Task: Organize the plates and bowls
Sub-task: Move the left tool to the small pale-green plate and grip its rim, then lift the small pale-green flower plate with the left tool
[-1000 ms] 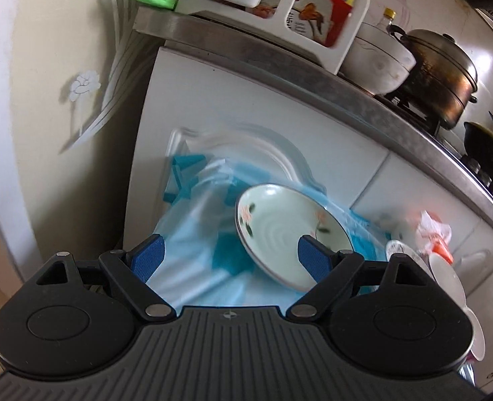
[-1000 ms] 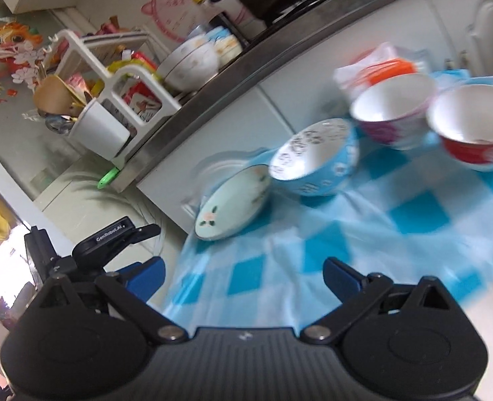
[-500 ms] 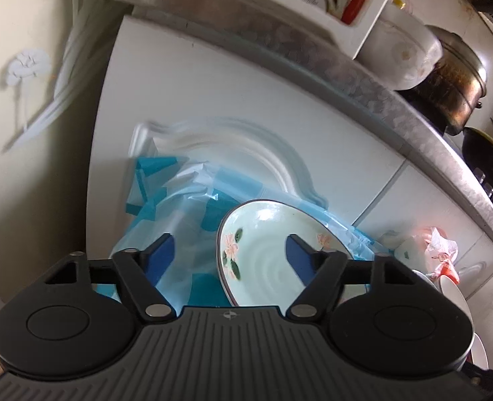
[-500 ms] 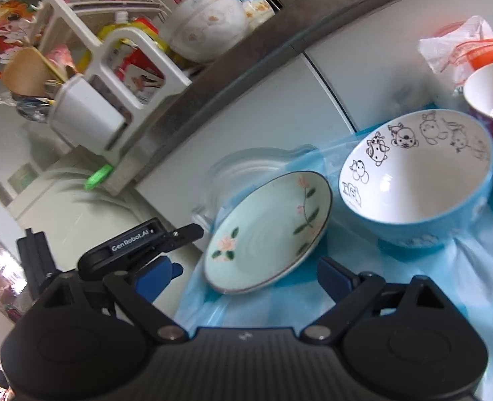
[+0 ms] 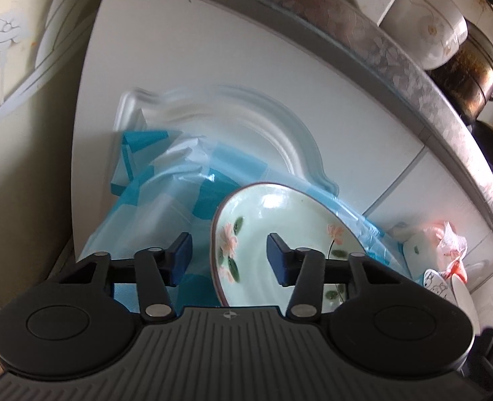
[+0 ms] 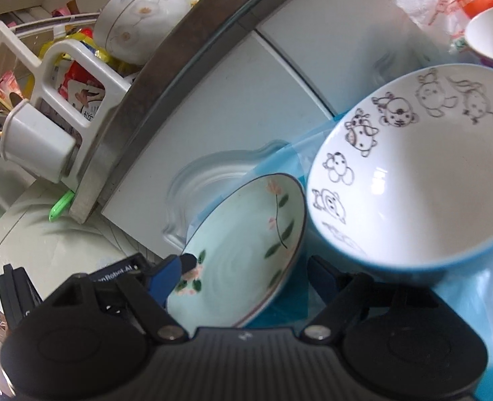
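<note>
Left claw (image 5: 229,256), half open and closing, straddles the plate (image 5: 280,240) rim without pinching yet. Right claw (image 6: 246,277), also closing, holds nothing; the plate lies between its fingers, bowl (image 6: 413,180) just right. Seat the rim deep before squeezing.

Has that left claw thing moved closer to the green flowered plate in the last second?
Yes. The left gripper has come forward and down toward the plate; the cabinet door looms larger. Its jaws have been closing, now straddling the plate's rim.
</note>
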Demonstrator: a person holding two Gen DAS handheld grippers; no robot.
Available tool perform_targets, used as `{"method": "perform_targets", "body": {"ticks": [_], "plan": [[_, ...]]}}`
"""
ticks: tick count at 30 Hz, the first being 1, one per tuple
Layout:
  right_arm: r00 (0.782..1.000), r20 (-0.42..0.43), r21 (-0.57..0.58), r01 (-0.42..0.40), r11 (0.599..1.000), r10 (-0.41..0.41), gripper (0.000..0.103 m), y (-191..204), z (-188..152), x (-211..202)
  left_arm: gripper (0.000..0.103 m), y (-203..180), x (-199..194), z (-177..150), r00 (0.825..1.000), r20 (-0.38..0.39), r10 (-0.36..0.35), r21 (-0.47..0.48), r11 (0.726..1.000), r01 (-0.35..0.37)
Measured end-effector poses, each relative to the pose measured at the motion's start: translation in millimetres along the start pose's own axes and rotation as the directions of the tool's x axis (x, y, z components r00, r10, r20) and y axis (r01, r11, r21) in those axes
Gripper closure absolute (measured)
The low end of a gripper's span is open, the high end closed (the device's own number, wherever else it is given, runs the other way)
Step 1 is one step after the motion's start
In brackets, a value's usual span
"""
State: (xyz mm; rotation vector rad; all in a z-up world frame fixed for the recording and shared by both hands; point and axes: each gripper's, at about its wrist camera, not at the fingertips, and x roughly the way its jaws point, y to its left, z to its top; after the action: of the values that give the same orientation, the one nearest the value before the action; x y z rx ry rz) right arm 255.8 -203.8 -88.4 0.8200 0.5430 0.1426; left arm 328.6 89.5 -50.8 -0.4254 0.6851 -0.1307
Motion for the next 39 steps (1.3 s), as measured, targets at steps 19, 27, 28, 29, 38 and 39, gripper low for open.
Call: {"method": "perform_targets", "body": {"ticks": [19,27,28,29,38,39], "plan": [[1.000,-0.020,-0.036,0.002,0.999,-0.003,0.017,13.1,-2.4,-3.2,0.060,-16.9,-21.9,-24.0,0.999,0.036,-0.027,0.077,0.997,0.024],[0.999,-0.040,-0.090,0.027,0.996,-0.031,0.017,26.3,-11.8,-26.2,0.060,-23.4,-46.2,-40.6,0.999,0.038,-0.030,0.098,0.995,0.027],[0.999,-0.043,-0.089,0.026,0.996,-0.030,0.017,26.9,-13.2,-29.6,0.060,-24.0,-50.4,-42.9,0.999,0.041,-0.032,0.103,0.994,0.028],[0.999,-0.045,-0.089,0.025,0.996,-0.029,0.017,27.4,-14.6,-33.2,0.060,-24.7,-54.8,-45.1,0.998,0.044,-0.035,0.109,0.994,0.030],[0.998,-0.056,-0.101,0.020,0.995,-0.026,0.017,26.0,-33.5,-67.8,0.060,-25.2,-82.9,-73.9,0.998,0.022,-0.050,0.122,0.991,0.047],[0.998,-0.059,-0.080,0.019,0.997,-0.023,0.018,22.5,-35.6,-71.1,0.060,-24.9,-85.7,-77.5,0.998,0.015,-0.055,0.120,0.991,0.052]]}}
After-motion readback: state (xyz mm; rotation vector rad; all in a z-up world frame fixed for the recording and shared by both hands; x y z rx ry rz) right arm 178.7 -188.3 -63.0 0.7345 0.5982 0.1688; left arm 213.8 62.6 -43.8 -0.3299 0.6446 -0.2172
